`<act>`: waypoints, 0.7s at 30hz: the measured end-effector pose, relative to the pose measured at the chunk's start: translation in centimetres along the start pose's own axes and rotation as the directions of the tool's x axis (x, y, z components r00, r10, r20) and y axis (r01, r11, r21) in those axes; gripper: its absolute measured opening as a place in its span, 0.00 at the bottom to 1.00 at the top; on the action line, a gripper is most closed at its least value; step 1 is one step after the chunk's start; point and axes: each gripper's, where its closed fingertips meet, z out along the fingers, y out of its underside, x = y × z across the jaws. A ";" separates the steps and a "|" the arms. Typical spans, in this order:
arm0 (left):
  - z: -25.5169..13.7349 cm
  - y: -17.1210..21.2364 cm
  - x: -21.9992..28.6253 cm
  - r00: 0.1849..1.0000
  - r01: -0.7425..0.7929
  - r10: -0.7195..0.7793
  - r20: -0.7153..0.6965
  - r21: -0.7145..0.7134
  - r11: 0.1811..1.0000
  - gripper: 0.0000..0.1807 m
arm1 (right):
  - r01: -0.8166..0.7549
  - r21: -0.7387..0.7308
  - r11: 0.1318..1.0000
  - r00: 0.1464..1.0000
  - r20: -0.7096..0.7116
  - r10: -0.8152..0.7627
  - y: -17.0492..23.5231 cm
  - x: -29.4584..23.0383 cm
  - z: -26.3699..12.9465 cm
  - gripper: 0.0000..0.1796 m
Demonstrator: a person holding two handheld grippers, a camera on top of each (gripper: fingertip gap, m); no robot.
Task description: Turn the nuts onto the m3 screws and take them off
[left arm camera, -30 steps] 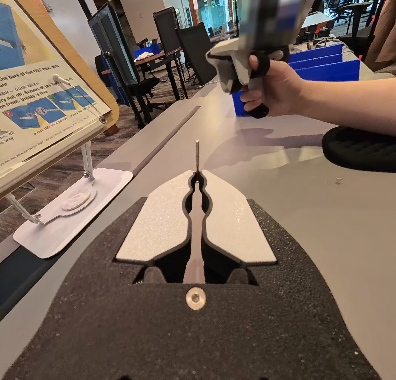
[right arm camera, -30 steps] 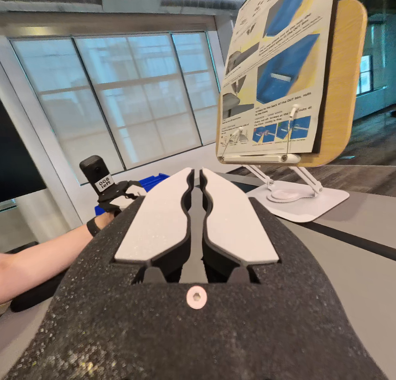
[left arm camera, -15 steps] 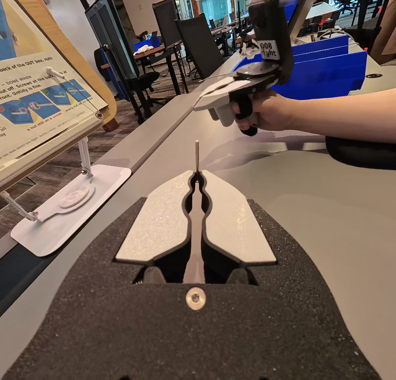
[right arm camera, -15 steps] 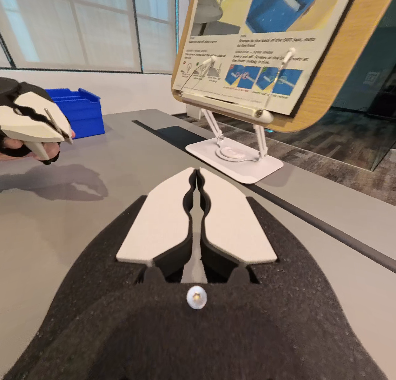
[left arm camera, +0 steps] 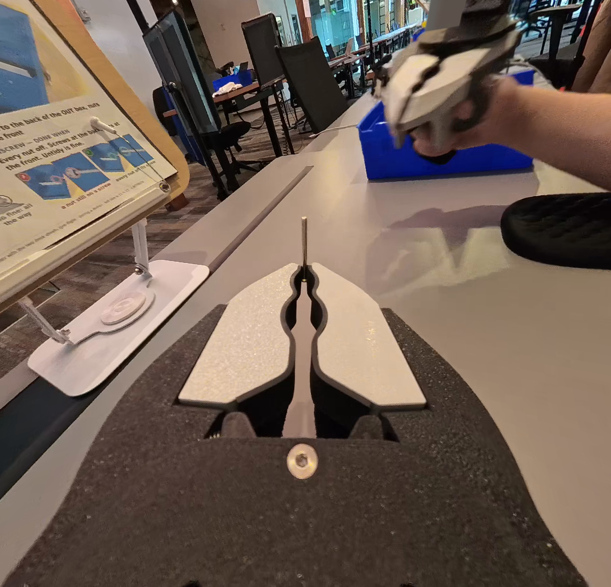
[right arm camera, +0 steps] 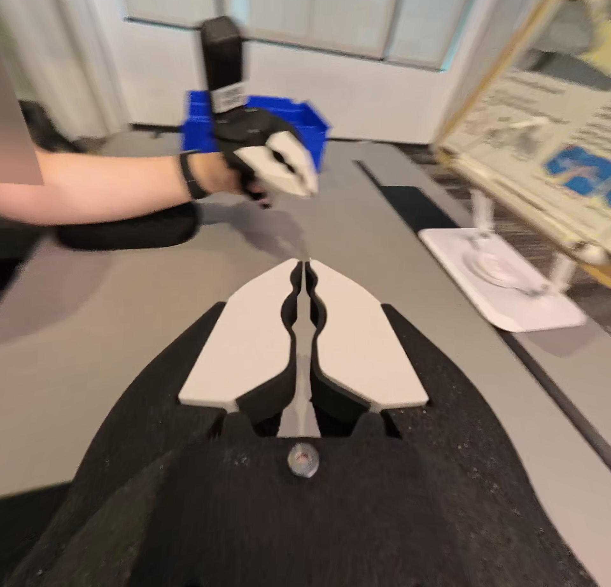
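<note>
- Your left gripper (left arm camera: 304, 268) is closed on a thin metal screw (left arm camera: 304, 240), pinched at the very fingertips; the shank stands straight out ahead of them, over the grey table (left arm camera: 463, 356).
- Your right gripper (right arm camera: 303, 263) has its jaws drawn together with only a sliver of gap at the tips — whether anything sits between them is lost in the motion blur.
- Seen from the left gripper, the right one is up and to the right, blurred, in front of a blue bin (left arm camera: 429, 162).
- Seen from the right gripper, the left one is ahead and to the left, with another blue bin (right arm camera: 297, 121) behind it.
- The instruction board on its white stand (left arm camera: 109, 326) is to the left of your left gripper — to the right of your right one.
- A black arm pad (left arm camera: 562, 230) lies under your right forearm.
</note>
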 end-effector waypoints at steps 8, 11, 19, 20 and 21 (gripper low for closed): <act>-0.2 -0.6 -0.1 1.000 0.021 -0.020 -0.008 0.038 0.999 0.01 | 0.141 -0.664 0.734 0.935 0.334 0.122 9.5 -16.5 -2.8 0.05; -0.1 -0.7 0.2 1.000 0.017 -0.017 -0.018 0.036 0.999 0.01 | 0.191 -0.809 0.555 0.921 0.344 0.185 13.2 -20.6 -5.0 0.05; -0.2 -1.4 0.7 0.999 0.022 -0.020 -0.038 0.066 0.998 0.01 | 0.211 -0.865 0.455 0.949 0.293 0.116 14.9 -23.1 -6.0 0.09; -0.2 -1.5 0.7 0.999 0.023 -0.020 -0.038 0.070 0.997 0.01 | 0.211 -0.870 0.446 0.951 0.287 0.111 15.2 -23.1 -6.0 0.09; -0.2 -1.6 0.6 0.999 0.025 -0.022 -0.038 0.074 0.997 0.01 | 0.209 -0.875 0.437 0.954 0.280 0.106 15.3 -23.0 -6.0 0.09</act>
